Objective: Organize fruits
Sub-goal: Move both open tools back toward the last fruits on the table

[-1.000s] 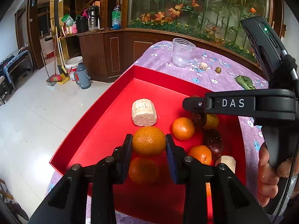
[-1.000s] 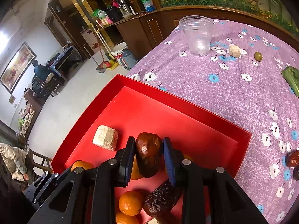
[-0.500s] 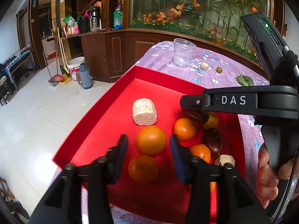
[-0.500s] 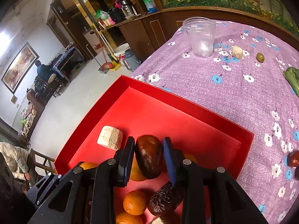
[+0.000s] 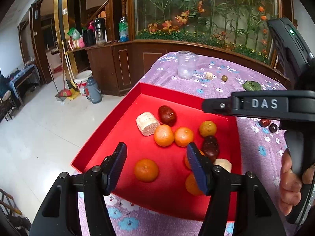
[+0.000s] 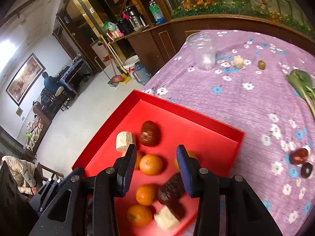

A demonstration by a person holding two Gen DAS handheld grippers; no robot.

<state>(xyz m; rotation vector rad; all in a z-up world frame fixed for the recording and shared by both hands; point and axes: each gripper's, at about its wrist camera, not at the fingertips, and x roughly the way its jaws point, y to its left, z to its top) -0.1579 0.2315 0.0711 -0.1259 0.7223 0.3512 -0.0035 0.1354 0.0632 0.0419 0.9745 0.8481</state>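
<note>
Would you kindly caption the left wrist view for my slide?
Left gripper, fingers opening and empty, above oranges in a red cardboard tray.

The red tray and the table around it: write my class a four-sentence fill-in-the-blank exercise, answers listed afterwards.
1. The tray holding the fruit is ____ in colour.
2. The tablecloth is purple with a ____ pattern.
3. The clear cup stands ____ the tray.
4. Between the left gripper's opening jaws, nothing is ____.

Answers: red; flower; outside; held
</note>
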